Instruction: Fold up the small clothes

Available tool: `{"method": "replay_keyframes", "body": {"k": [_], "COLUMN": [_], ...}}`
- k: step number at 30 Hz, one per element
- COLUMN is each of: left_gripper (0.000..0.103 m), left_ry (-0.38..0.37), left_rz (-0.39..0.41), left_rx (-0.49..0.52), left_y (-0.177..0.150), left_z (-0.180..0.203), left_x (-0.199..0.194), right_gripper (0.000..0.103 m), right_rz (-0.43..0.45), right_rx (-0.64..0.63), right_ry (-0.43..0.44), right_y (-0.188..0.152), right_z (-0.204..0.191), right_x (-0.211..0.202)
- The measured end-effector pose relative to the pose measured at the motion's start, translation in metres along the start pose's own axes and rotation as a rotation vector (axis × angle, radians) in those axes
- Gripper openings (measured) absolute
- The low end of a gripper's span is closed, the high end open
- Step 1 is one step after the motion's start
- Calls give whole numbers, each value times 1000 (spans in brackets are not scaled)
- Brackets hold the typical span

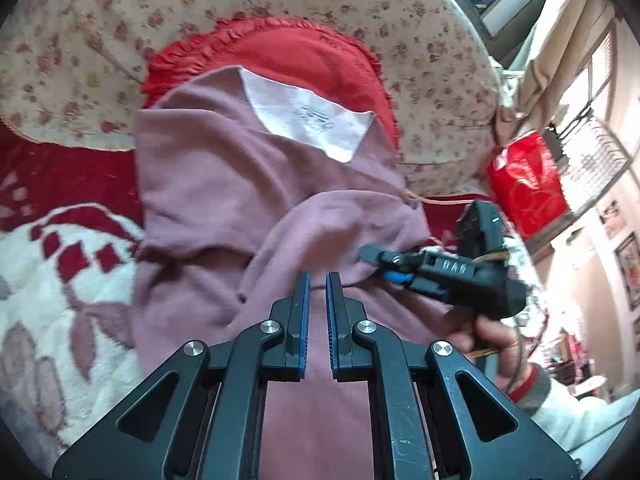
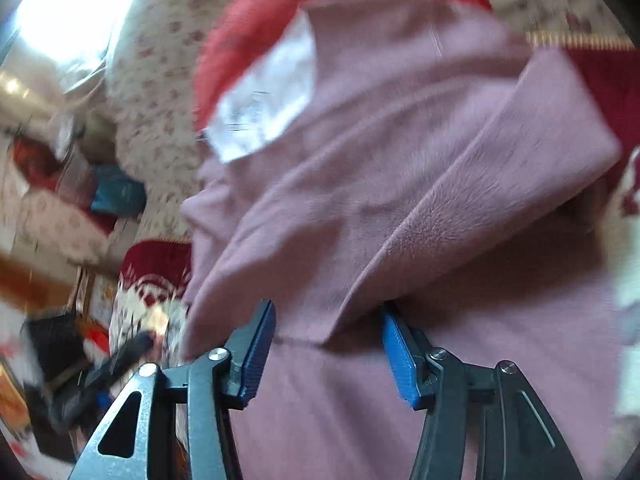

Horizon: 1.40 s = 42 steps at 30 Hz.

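Observation:
A mauve-pink garment (image 1: 224, 184) lies partly folded on the bed, with a white inner label (image 1: 308, 120) showing near its far end. One flap is folded diagonally over its middle (image 2: 480, 200). My left gripper (image 1: 318, 280) hovers over the garment's near part, its blue-padded jaws nearly closed with a thin gap and no cloth between them. My right gripper (image 2: 328, 320) is open, its jaws wide apart at the folded flap's lower edge. It also shows in the left wrist view (image 1: 400, 264), held by a hand at the garment's right side.
A red frilled garment (image 1: 312, 52) lies under the pink one's far end. A floral pillow (image 1: 120, 20) lies behind. The bed has a red and white patterned blanket (image 1: 48, 272). A red bag (image 1: 524, 184) hangs at the right.

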<state>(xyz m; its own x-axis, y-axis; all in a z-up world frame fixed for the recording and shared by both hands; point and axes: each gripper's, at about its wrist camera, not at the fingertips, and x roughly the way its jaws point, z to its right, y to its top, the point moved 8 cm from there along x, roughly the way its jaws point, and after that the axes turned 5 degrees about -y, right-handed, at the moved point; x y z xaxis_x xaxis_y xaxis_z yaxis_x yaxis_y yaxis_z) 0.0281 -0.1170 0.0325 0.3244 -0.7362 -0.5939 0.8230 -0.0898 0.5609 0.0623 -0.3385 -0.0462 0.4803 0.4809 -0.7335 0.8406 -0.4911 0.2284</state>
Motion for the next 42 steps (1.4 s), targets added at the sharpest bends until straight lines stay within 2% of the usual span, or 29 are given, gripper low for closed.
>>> {"method": "replay_keyframes", "body": {"k": [1, 3, 4, 5, 7, 11, 14, 15, 16, 17, 18, 19, 20, 22, 25, 26, 28, 30, 32, 33, 35, 36, 37, 39, 42], "left_gripper": [13, 52, 59, 60, 60, 60, 60, 60, 60, 60, 60, 60, 60, 60, 60, 60, 60, 60, 60, 60, 60, 60, 60, 60, 61], "left_ry": [18, 33, 33, 30, 35, 65, 70, 79, 90, 95, 95, 90, 86, 85, 98, 92, 89, 87, 82, 89, 105, 113, 117, 119, 119], "left_rz": [1, 3, 15, 26, 30, 58, 76, 77, 79, 83, 86, 90, 94, 101, 106, 112, 119, 123, 127, 130, 136, 140, 146, 170, 218], "left_rx": [11, 29, 43, 56, 80, 95, 69, 58, 49, 42, 34, 29, 29, 35, 26, 15, -17, -42, -39, -30, -17, -11, -1, 13, -1], "left_y": [-2, -6, -8, -9, -10, -4, 4, 6, 8, 10, 10, 10, 10, 8, 7, 7, 7, 5, 4, 3, 4, 4, 5, 7, 13], "left_z": [0, 1, 2, 4, 5, 2, -8, -13, -17, -20, -23, -26, -27, -31, -40, -43, -49, -51, -48, -46, -45, -44, -43, -41, -46], "left_x": [-3, -7, -10, -13, -16, -25, -31, -31, -31, -32, -34, -35, -37, -40, -39, -40, -41, -43, -46, -49, -54, -58, -63, -72, -83], "right_gripper": [3, 3, 3, 3, 3, 3, 4, 6, 20, 31, 44, 44, 44, 44, 45, 45, 45, 45, 45, 45, 27, 2, 0, 0, 0], "right_rz": [14, 68, 88, 106, 114, 63, 12, -52, -148, -206, -229, -245, -245, -226, -142, -110, -107, -138, -162, -157, -126, -101, -93, -64, -12], "right_rx": [17, -27, -71, -122, -223, -343, -393, -378, -333, -292, -278, -294, -327, -419, -515, -548, -580, -594, -550, -534, -536, -542, -532, -549, -651], "right_ry": [34, 79, 85, 87, 94, 160, 189, 223, 246, 210, 161, 98, 94, 139, 124, 83, -5, -76, -113, -134, -154, -175, -146, -26, 50], "right_y": [4, 6, 7, 8, 18, 56, 95, 104, 111, 115, 116, 114, 110, 96, 74, 61, 42, 22, 7, 4, 1, 3, 3, 2, -1], "right_z": [-3, -13, -20, -30, -54, -117, -172, -183, -192, -192, -191, -191, -194, -203, -189, -174, -147, -122, -99, -91, -85, -85, -94, -121, -177], "right_x": [-3, -25, -37, -50, -66, -56, -12, 9, 42, 68, 82, 93, 92, 69, 27, 15, 14, 26, 45, 56, 70, 69, 62, 42, 25]}}
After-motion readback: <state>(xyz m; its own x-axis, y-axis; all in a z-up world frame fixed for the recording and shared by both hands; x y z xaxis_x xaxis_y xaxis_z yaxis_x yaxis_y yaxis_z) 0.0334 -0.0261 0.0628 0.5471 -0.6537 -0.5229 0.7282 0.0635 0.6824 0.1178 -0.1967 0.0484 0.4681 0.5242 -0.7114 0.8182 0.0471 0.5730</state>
